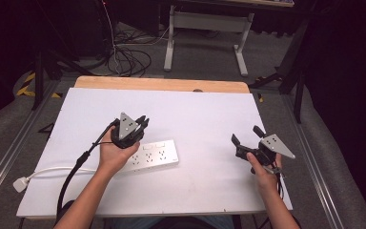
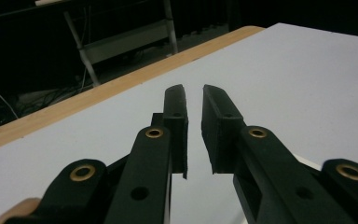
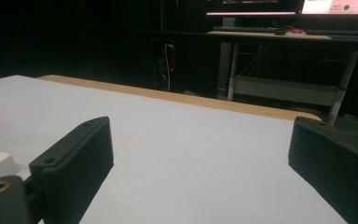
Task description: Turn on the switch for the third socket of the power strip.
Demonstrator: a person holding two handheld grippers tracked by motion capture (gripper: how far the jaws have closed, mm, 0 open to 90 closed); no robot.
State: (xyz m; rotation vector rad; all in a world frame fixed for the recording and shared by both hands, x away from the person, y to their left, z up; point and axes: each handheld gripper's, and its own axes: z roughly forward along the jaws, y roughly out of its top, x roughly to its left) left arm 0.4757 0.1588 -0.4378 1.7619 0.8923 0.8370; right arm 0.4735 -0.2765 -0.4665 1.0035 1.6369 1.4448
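1. Left fingers (image 2: 193, 130) nearly together, a narrow gap, grasping nothing; hovering at centre-left over the white power strip (image 1: 155, 155) on the tabletop (image 1: 205, 119).
2. Right fingers (image 3: 191, 172) spread wide, empty, at right.
3. Risk: clipping the strip, dragging its cord (image 1: 52, 170).

The white board (image 1: 195, 114) lies bare between and beyond both hands; only the power strip (image 1: 155, 155) obstructs, near the left.
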